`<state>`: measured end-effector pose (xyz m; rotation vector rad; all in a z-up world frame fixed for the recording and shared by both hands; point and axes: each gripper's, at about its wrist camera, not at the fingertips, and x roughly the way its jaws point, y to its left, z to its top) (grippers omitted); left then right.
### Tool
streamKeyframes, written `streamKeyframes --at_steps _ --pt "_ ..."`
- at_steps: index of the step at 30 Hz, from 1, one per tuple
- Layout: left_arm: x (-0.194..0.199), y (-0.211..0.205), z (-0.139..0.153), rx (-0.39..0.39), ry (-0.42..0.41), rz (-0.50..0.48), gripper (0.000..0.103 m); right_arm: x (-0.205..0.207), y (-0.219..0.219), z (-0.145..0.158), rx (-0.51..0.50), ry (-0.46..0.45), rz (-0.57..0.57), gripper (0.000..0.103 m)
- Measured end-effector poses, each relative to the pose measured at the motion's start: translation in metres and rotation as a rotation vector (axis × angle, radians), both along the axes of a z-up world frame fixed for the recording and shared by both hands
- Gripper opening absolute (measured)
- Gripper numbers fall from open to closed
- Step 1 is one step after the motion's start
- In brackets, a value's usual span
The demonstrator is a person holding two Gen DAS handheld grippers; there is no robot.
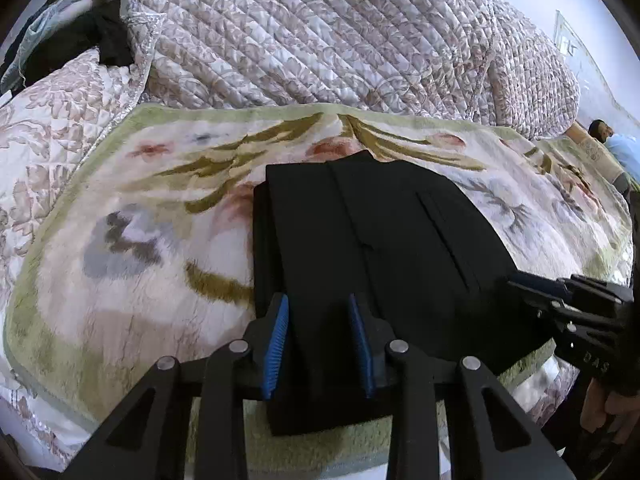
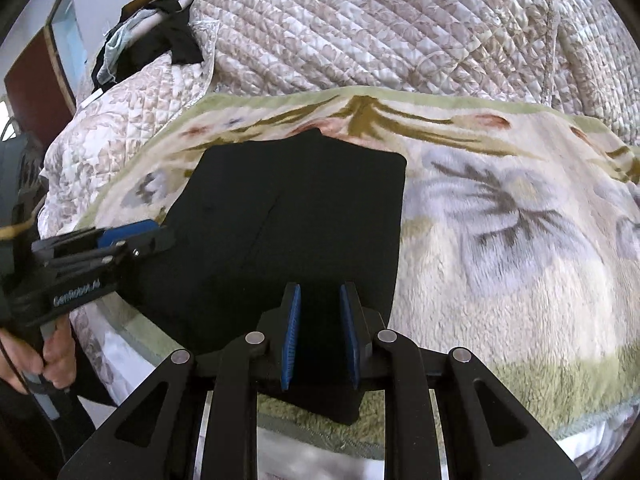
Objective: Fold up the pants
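Quilted beige floral bedspread [image 1: 320, 32] behind. Fluffy cream floral blanket with green border [image 1: 120, 220] on bed. Black pants [image 1: 380, 248], compact folded rectangle, flat on blanket; folding looks nearly done, perhaps final tidy left. Left gripper [image 1: 318, 344], right gripper [image 2: 320, 336]: jaws parted narrowly over near edge, holding nothing.

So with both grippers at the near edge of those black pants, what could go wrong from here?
1. Both the left gripper and the right gripper have their jaws open astride the near edge of the pants, so closing may catch only the top layer and undo the fold.
2. The fleece blanket underneath looks soft and could get pinched and dragged along.
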<state>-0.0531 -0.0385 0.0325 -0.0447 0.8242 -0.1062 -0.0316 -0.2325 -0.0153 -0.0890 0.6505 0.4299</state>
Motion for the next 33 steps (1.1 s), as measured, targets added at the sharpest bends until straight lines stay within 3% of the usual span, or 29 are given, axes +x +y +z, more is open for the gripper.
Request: streamKeyframes --at_steps 12,14,19,22,24,30,33 --pt "-0.003 0.000 -0.003 -0.007 -0.007 0.004 0.034 -0.002 -0.003 -0.003 0.012 -0.020 0.012 0.021" --pt "-0.003 0.001 -0.003 -0.007 -0.010 0.003 0.038 -0.001 -0.005 -0.001 0.029 -0.008 0.011 0.021" --pt "0.001 0.008 0.000 -0.025 0.001 0.007 0.043 0.001 -0.011 0.005 0.051 -0.004 -0.007 0.029" --pt "0.006 0.010 0.002 -0.012 0.002 0.008 0.043 0.006 -0.016 0.009 0.058 0.006 -0.035 0.045" --pt "0.010 0.011 0.004 -0.015 0.009 0.012 0.043 0.012 -0.020 0.011 0.081 0.031 -0.045 0.047" --pt "0.034 0.031 0.000 -0.132 0.068 0.032 0.052 0.042 -0.034 0.008 0.203 0.155 -0.034 0.047" --pt "0.044 0.041 -0.010 -0.231 0.110 0.026 0.058 0.058 -0.039 0.000 0.277 0.222 -0.032 0.047"
